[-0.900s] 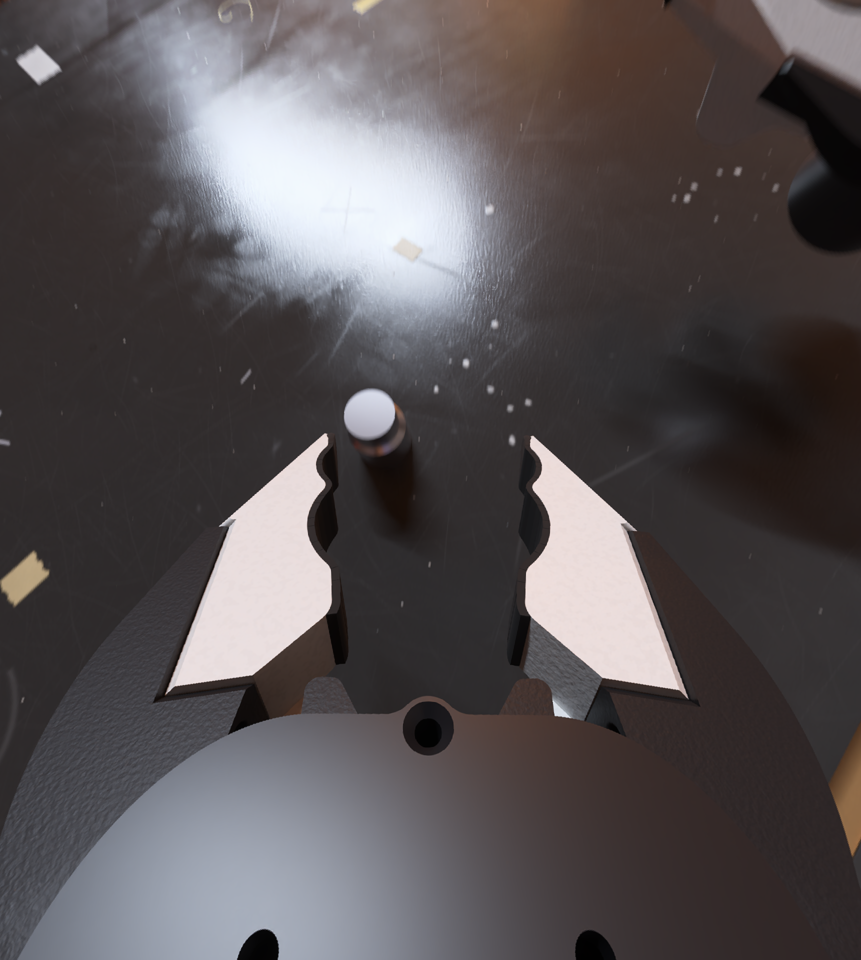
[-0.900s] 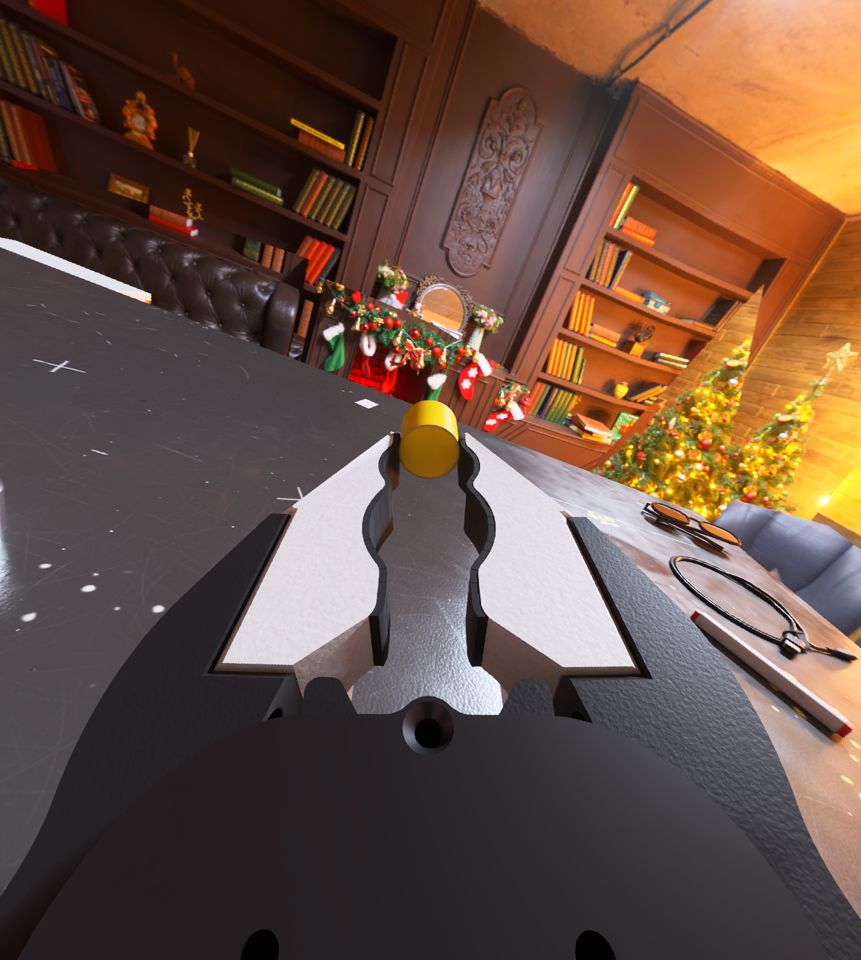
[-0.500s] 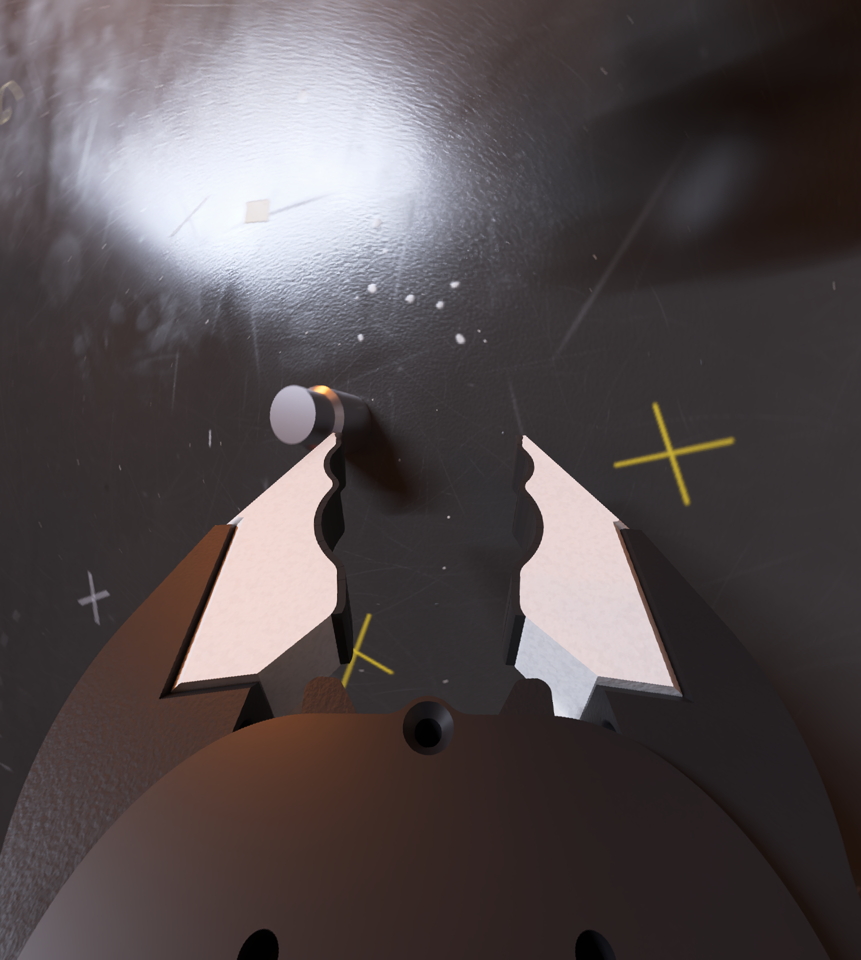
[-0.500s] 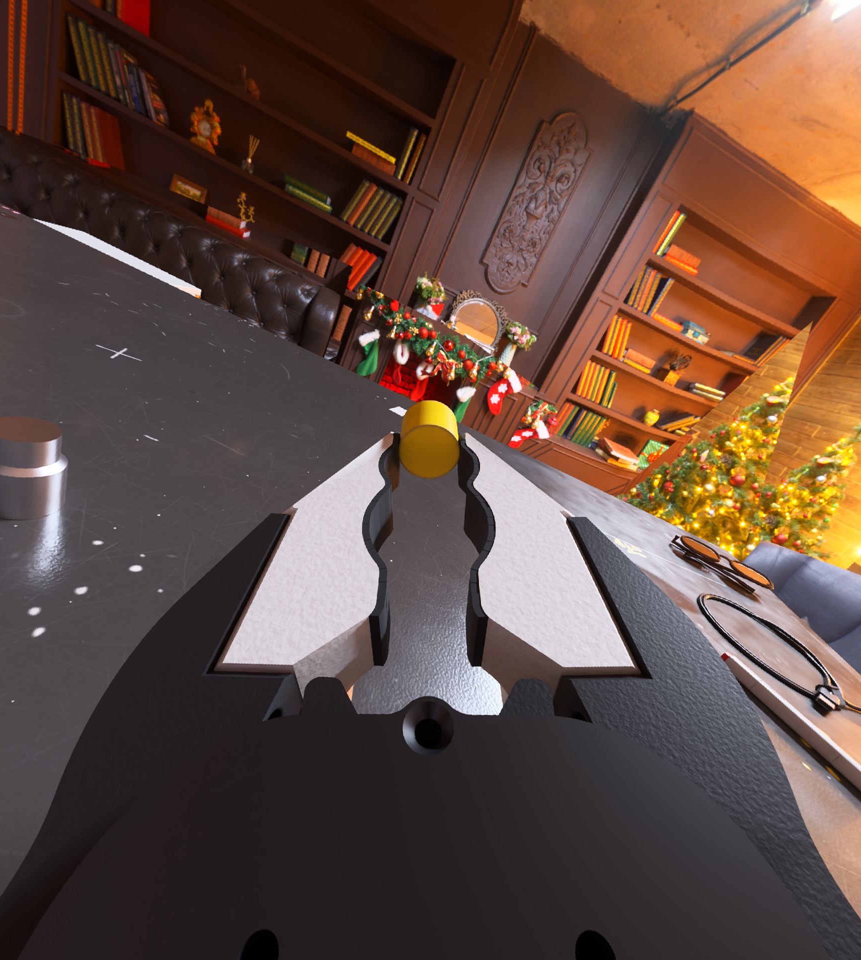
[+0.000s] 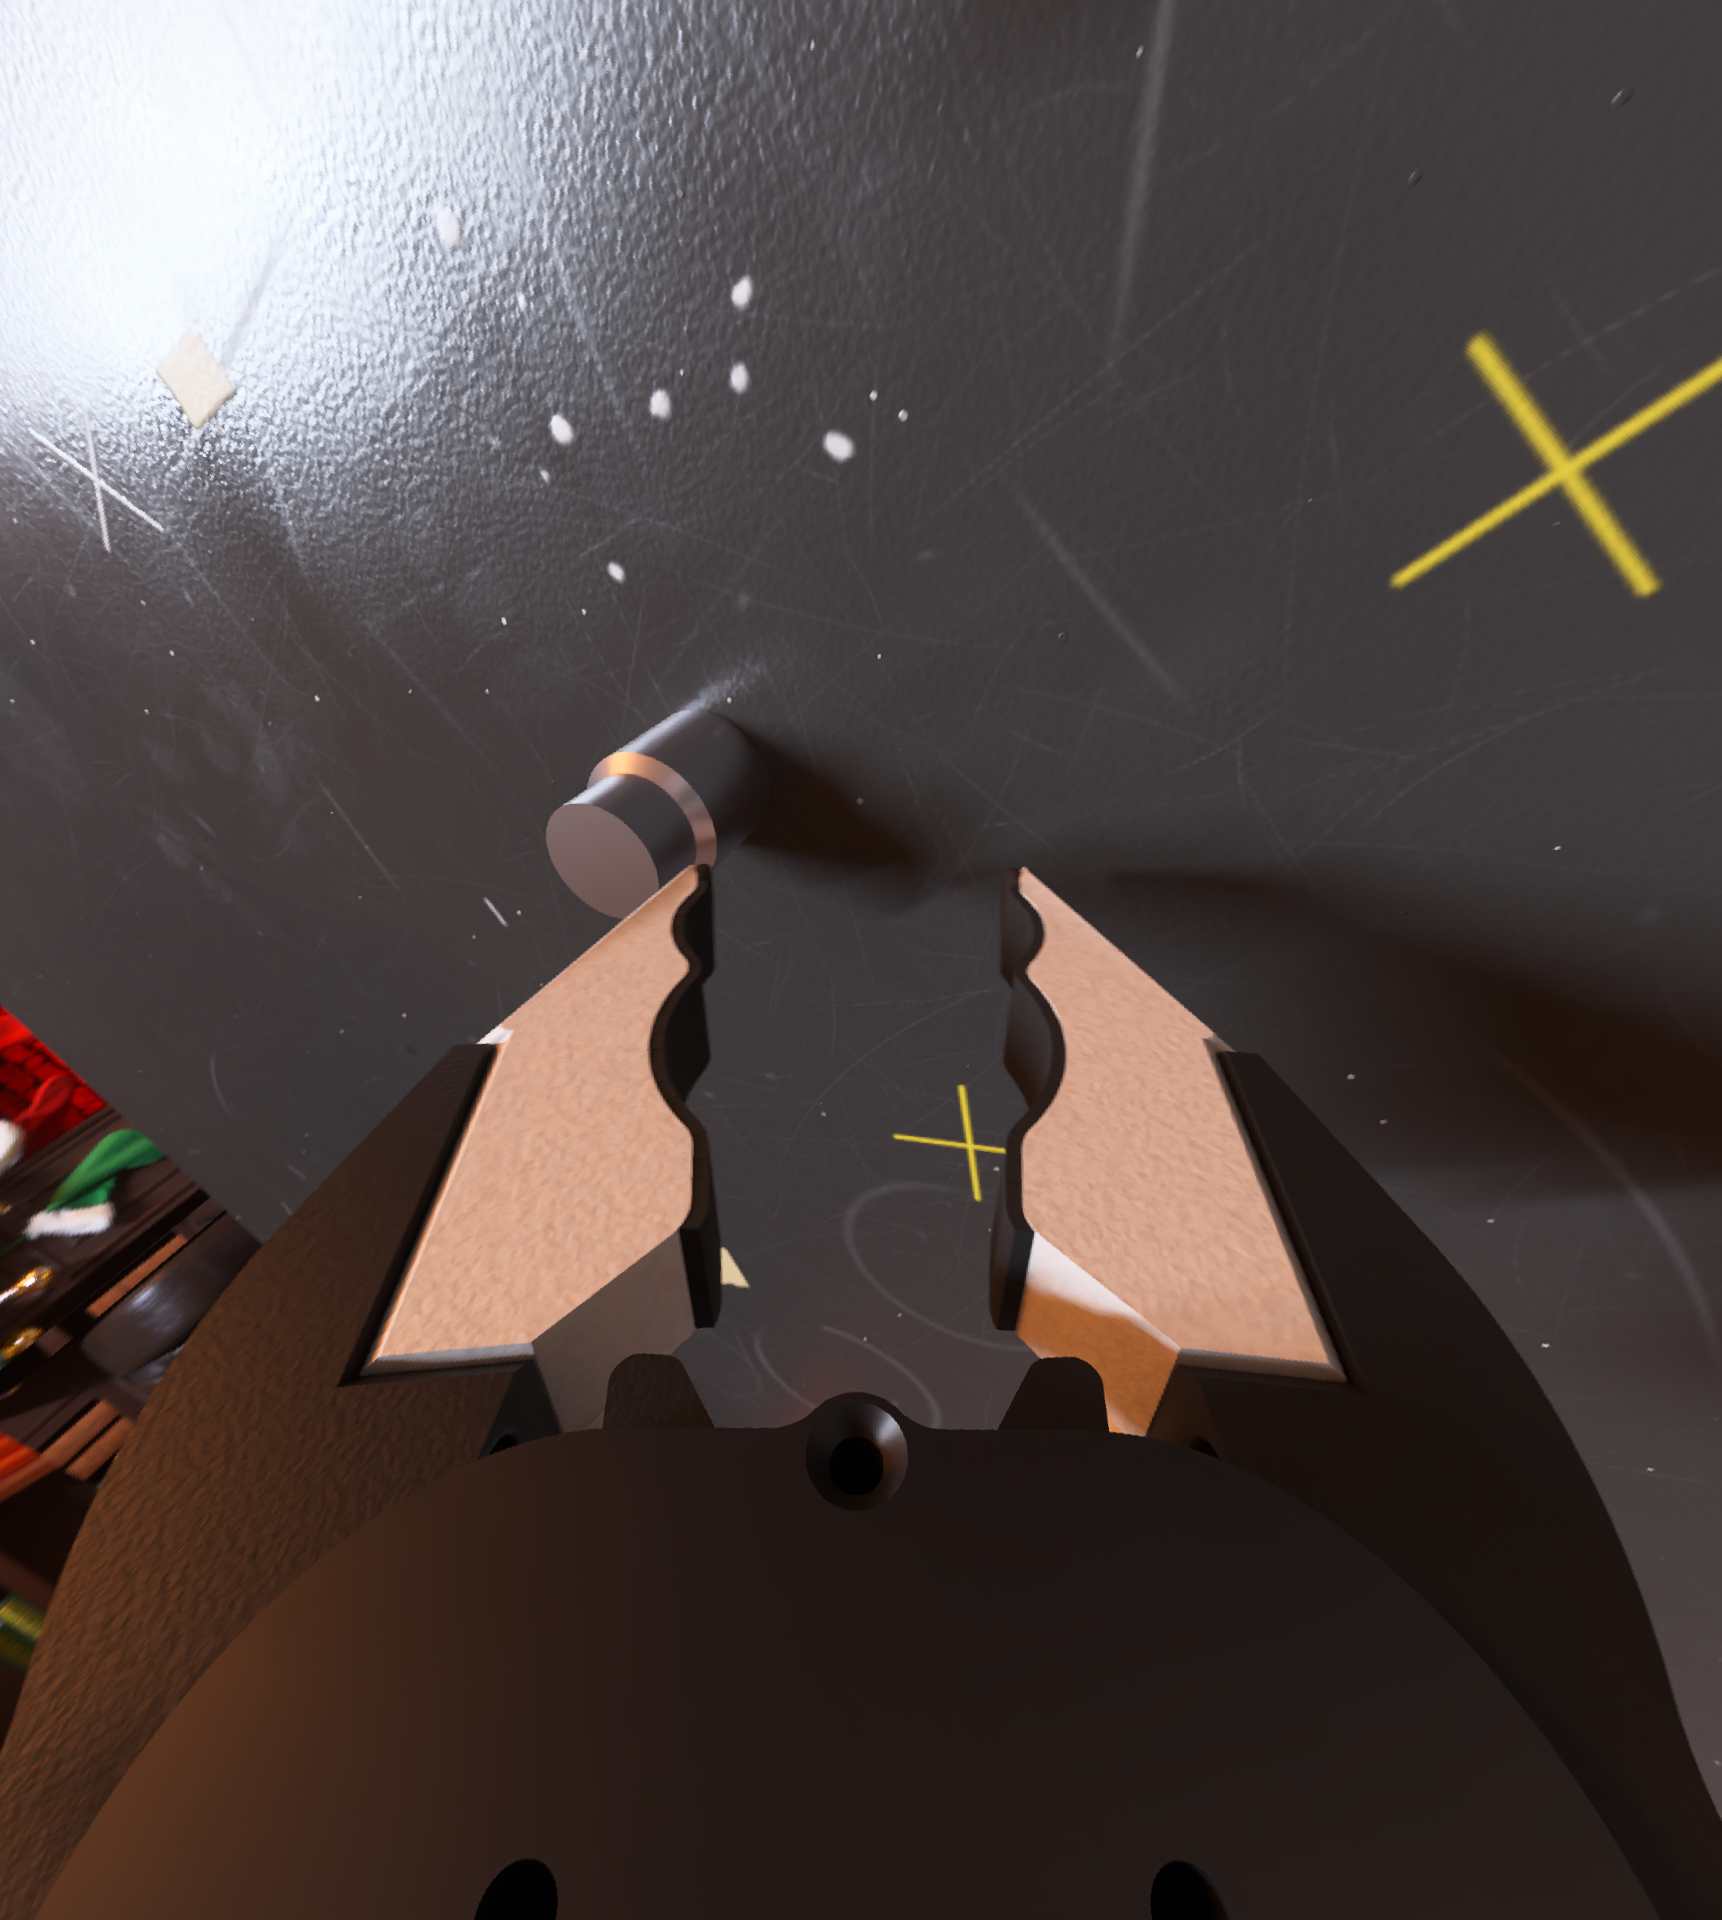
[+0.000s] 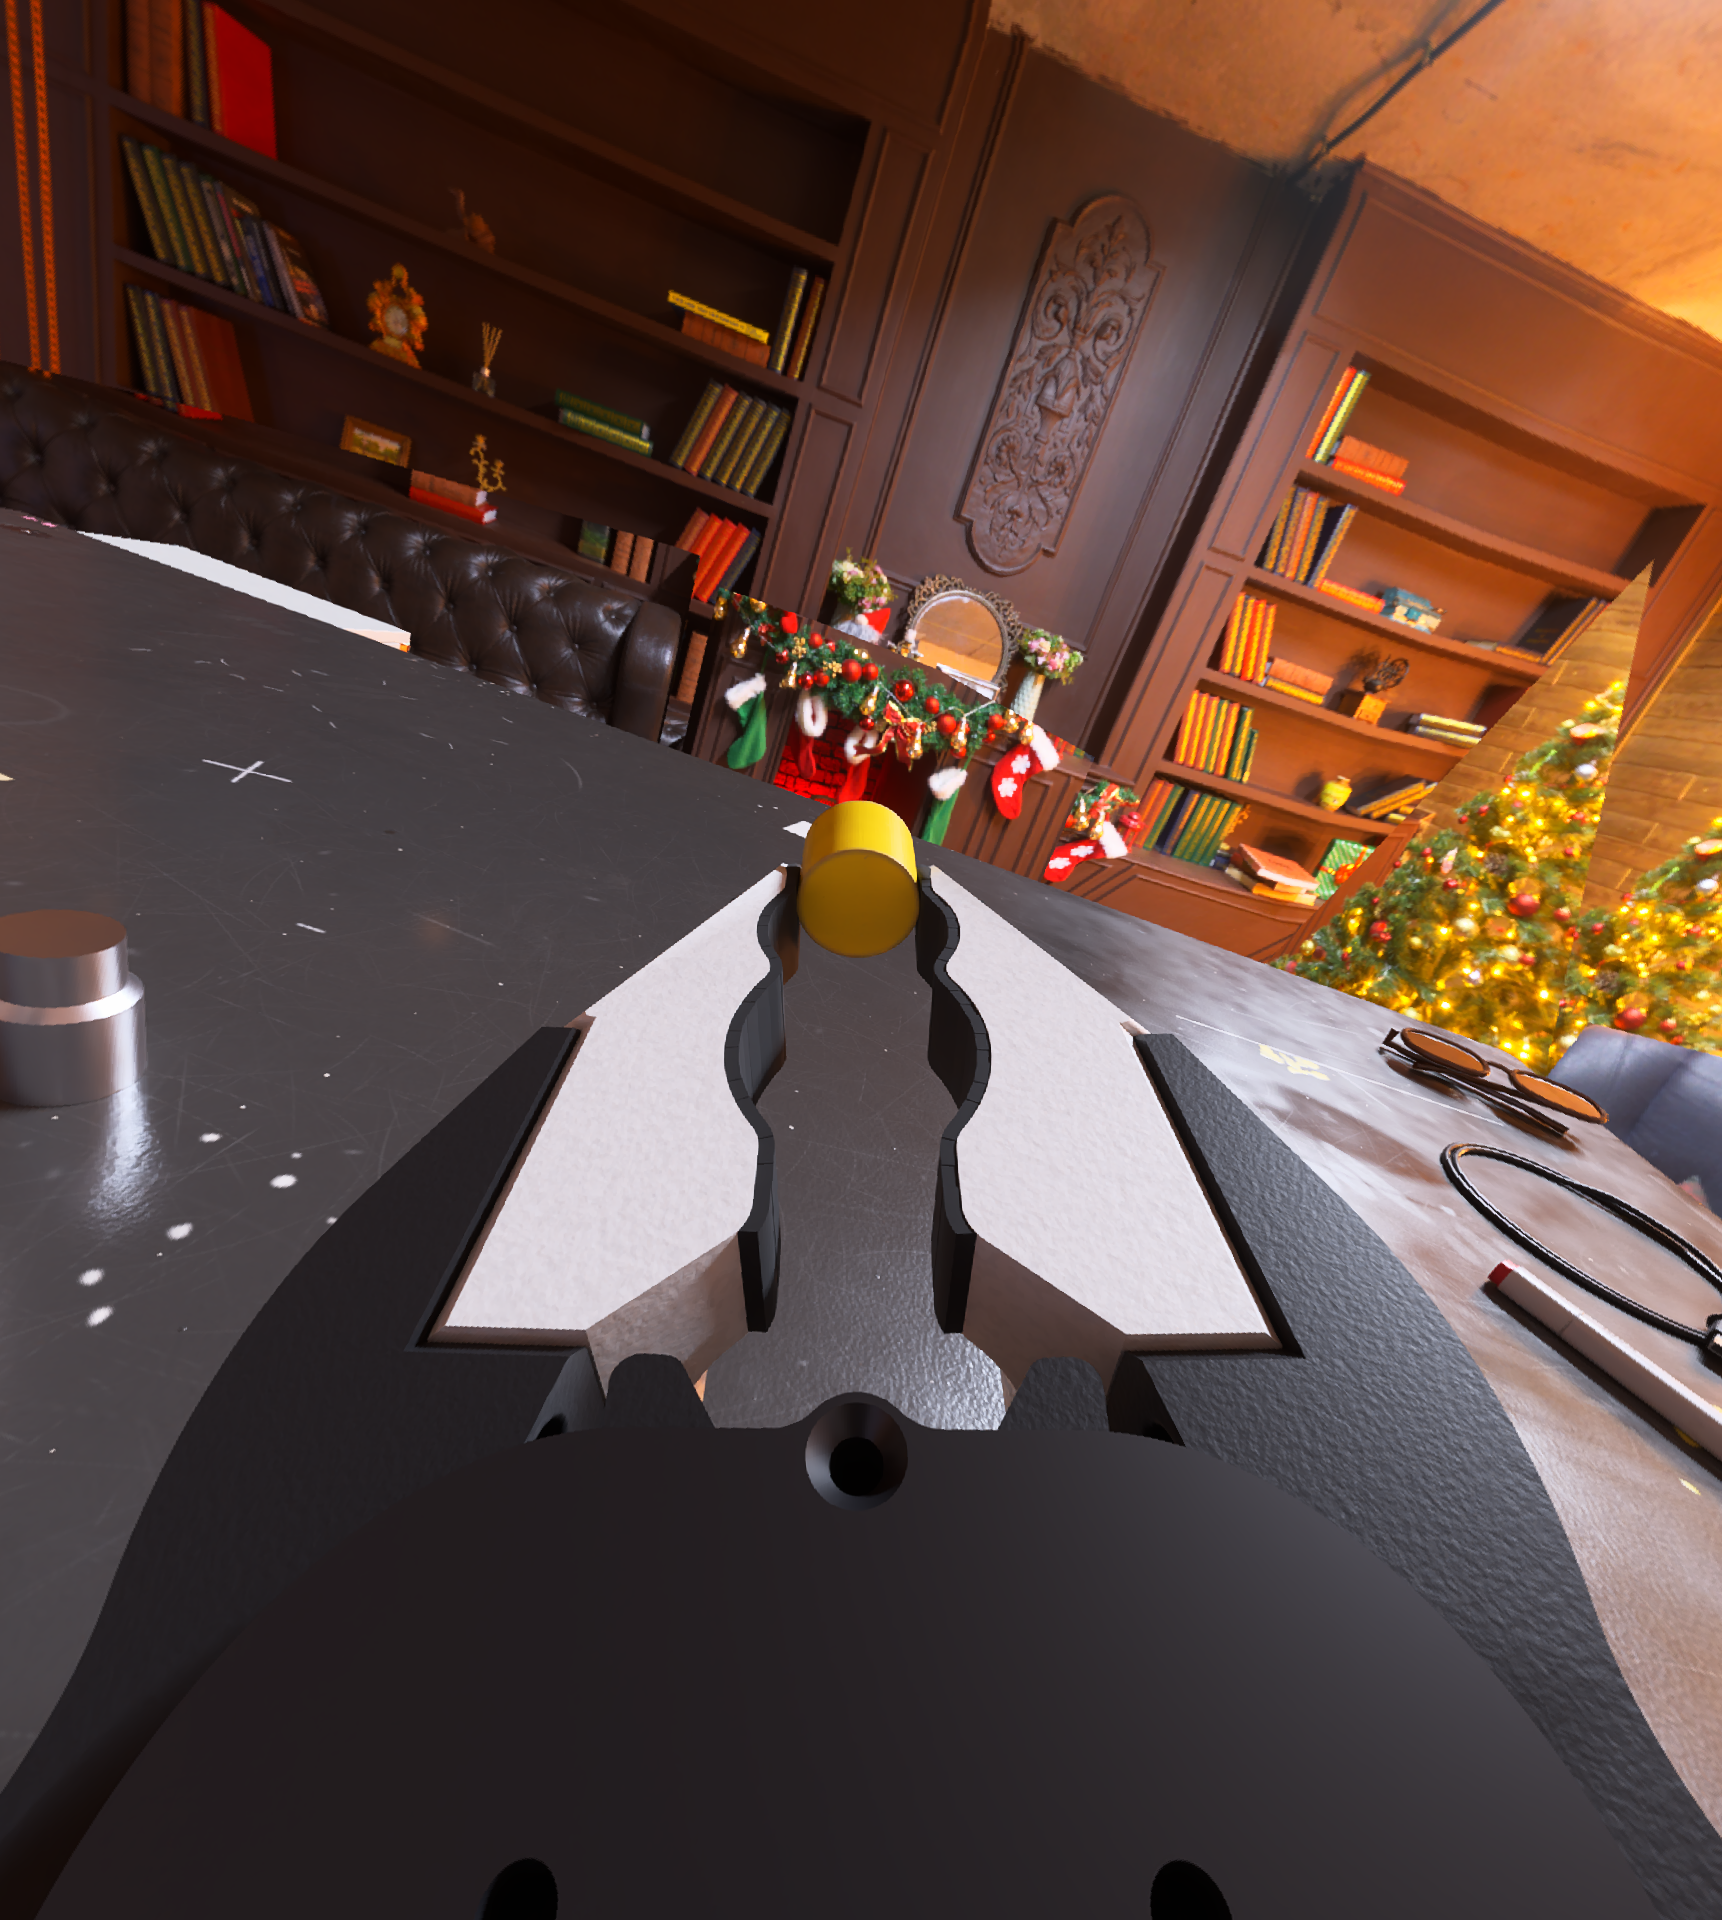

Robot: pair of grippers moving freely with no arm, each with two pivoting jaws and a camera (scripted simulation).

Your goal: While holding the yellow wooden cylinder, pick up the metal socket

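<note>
The shiny stepped metal socket point(image 5: 657, 810) stands upright on the dark scratched counter point(image 5: 1252, 727). The left gripper point(image 5: 855, 883) has swung closer; its wide-open, empty fingers point(image 5: 566, 1122) sit just right of the socket, so it must shift left. The right gripper point(image 6: 857, 883) still pinches the short yellow wooden cylinder point(image 6: 857, 878).

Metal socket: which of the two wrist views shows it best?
The right wrist view: the metal socket stands upright on the dark table, its stepped shape unobstructed. In the left wrist view the metal socket shows foreshortened from above, its edge partly behind that open gripper.
</note>
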